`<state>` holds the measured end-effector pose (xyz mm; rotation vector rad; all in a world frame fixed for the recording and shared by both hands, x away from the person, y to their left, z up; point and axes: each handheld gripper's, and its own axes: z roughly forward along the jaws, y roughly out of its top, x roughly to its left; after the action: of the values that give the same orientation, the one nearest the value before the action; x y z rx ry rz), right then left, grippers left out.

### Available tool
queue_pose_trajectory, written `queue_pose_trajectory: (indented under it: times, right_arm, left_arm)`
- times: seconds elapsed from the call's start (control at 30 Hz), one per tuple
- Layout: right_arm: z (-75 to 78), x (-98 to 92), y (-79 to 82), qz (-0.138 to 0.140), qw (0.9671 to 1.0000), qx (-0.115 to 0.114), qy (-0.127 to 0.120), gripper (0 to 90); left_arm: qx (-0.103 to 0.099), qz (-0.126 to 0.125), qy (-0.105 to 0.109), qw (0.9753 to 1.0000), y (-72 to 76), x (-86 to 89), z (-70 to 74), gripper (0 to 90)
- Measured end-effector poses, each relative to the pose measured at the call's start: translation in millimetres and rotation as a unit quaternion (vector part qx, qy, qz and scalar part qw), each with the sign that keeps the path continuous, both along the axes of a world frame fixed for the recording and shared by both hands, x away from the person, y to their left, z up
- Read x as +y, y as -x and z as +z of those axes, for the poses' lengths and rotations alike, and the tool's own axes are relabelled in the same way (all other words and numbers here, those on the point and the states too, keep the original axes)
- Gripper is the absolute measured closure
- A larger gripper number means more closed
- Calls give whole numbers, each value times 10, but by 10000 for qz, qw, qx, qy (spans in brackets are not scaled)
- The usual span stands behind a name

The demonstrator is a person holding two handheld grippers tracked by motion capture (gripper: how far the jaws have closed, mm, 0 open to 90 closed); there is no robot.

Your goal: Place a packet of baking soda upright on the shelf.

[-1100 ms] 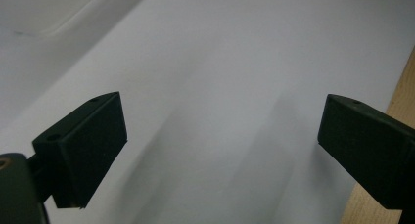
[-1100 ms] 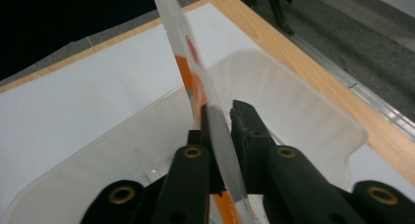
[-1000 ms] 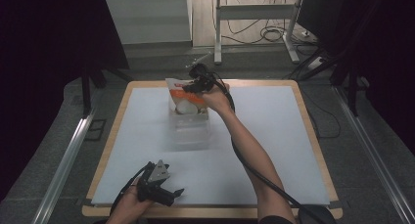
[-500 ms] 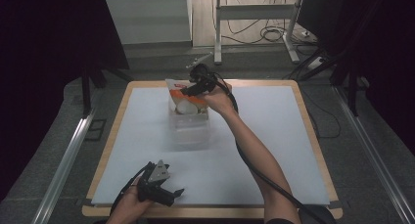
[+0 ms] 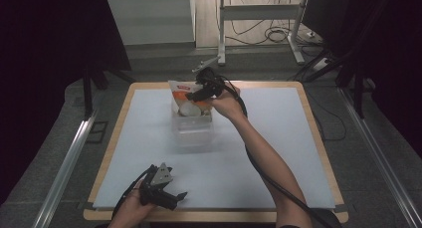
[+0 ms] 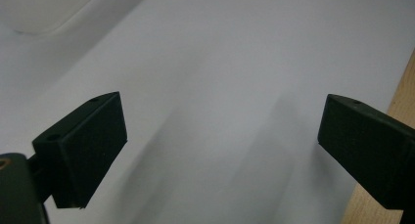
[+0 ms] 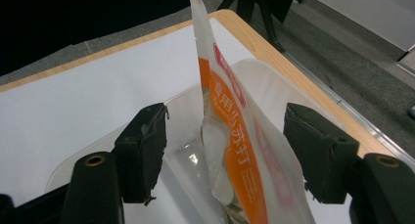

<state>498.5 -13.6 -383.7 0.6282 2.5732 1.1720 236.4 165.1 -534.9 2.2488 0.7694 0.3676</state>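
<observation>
An orange and white pouch [image 5: 185, 95] with red print stands upright in a clear plastic container [image 5: 193, 131] at the table's far middle. My right gripper [image 5: 195, 95] hovers just over the container's far end, at the pouch. In the right gripper view the pouch [image 7: 230, 121] rises edge-on between the two jaws of the right gripper [image 7: 227, 138], which are open with a gap on either side of it; the container's clear wall [image 7: 181, 150] lies below. My left gripper [image 5: 171, 195] rests open near the front edge, and in its own view this left gripper [image 6: 222, 145] has bare white surface between its jaws.
A white mat [image 5: 278, 138] covers the wooden table, whose rim [image 6: 403, 92] runs just beside the left gripper's outer jaw. Metal rails [image 5: 64, 163] flank the table on the floor, and a stand with cables [image 5: 271, 34] lies beyond the far edge.
Hardly anything differs. The right gripper stays over the container at the pouch with only a slight shift, and the left gripper has not moved.
</observation>
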Motion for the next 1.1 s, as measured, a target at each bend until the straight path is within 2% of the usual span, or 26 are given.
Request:
queue_pose_trajectory:
  times: [1.1]
  right_arm:
    - [26,-371,227,11,10000,-11,-36,209]
  left_arm:
    - [-1,-21,-17,10000,3,-16,-9,42]
